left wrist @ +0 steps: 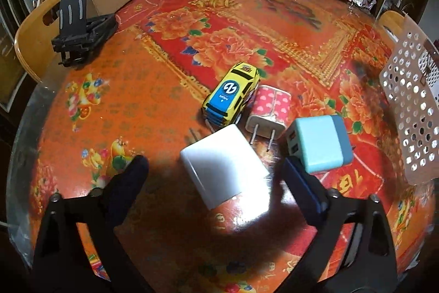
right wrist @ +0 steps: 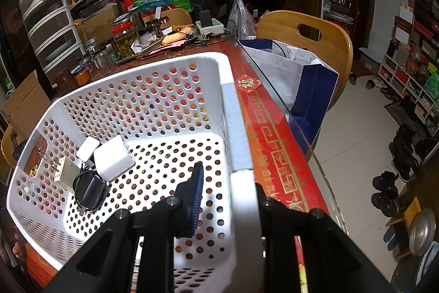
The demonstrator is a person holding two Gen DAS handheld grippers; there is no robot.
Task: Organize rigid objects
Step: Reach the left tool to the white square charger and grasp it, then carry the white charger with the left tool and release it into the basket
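— Lying on the red patterned table (left wrist: 137, 106), the white charger (left wrist: 223, 169) is being straddled by the left gripper (left wrist: 216, 169), fingers apart, untouched.

— And the basket?

— The white basket (right wrist: 230, 111) is being clamped at its rim by the right gripper (right wrist: 227, 183); chargers are being kept inside.

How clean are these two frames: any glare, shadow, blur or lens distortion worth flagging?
Left wrist: strong barrel distortion, glare overexposes the white charger, dark shadow under the left gripper, background softly blurred. Right wrist: sharper, white basket rim bright, edges vignetted.
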